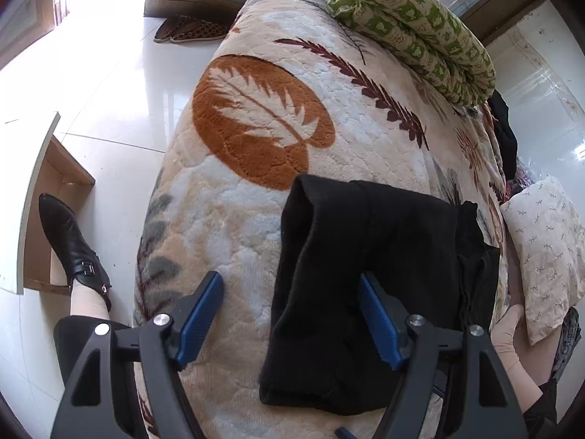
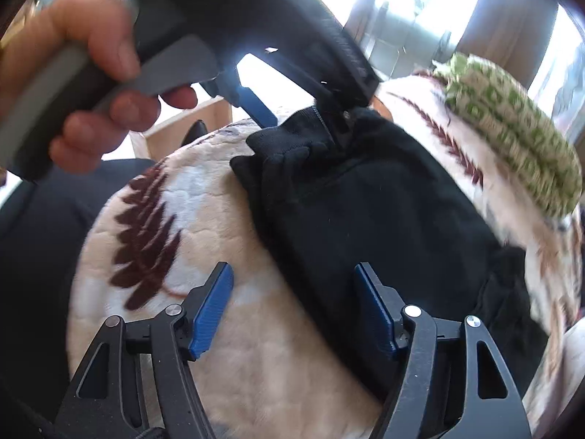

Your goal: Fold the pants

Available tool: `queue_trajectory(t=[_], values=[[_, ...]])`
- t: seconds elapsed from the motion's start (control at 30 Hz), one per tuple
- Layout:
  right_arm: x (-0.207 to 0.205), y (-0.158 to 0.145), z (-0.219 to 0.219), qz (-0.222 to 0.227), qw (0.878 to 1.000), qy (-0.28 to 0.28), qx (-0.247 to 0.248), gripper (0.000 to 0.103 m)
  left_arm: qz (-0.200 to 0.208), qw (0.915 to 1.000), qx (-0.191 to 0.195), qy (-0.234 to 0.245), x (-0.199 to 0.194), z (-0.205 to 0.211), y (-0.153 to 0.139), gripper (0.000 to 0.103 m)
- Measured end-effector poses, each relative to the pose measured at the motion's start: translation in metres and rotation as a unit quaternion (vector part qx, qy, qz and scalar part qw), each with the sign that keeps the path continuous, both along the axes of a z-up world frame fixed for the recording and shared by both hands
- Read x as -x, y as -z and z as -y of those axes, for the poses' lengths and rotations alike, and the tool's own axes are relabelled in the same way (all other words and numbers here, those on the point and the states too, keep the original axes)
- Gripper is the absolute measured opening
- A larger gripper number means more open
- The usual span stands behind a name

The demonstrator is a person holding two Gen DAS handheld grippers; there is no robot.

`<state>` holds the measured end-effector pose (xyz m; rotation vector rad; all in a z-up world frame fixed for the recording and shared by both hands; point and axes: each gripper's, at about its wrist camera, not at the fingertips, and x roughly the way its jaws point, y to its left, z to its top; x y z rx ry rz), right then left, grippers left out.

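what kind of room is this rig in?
Probably a home bedroom: the black pants lie on a leaf-print fleece blanket over what looks like a bed, with a folded green quilt, a pillow and slippers.

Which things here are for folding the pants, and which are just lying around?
For the job:
- black pants
- left gripper, open
- right gripper, open
- leaf-print blanket beneath the pants

Just lying about:
- green patterned quilt
- small flowered pillow
- slippers on the floor
- cardboard box
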<state>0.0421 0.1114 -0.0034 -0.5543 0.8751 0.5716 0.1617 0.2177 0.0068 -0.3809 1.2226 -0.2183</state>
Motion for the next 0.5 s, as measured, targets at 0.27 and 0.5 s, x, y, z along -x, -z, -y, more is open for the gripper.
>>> queue_trajectory(t=[0.27,0.5], values=[[-0.013,0.004,-0.036,0.066,0.995,-0.034,0.061,0.029,-0.028,0.9989,0.036,-0.002,-0.017,-0.008,0.002,0.077],[-0.01,-0.019,-0.015,0.047,0.999,-0.024,0.0,0.014,-0.041,0.995,0.09,-0.017,-0.015,-0.019,0.0,0.078]])
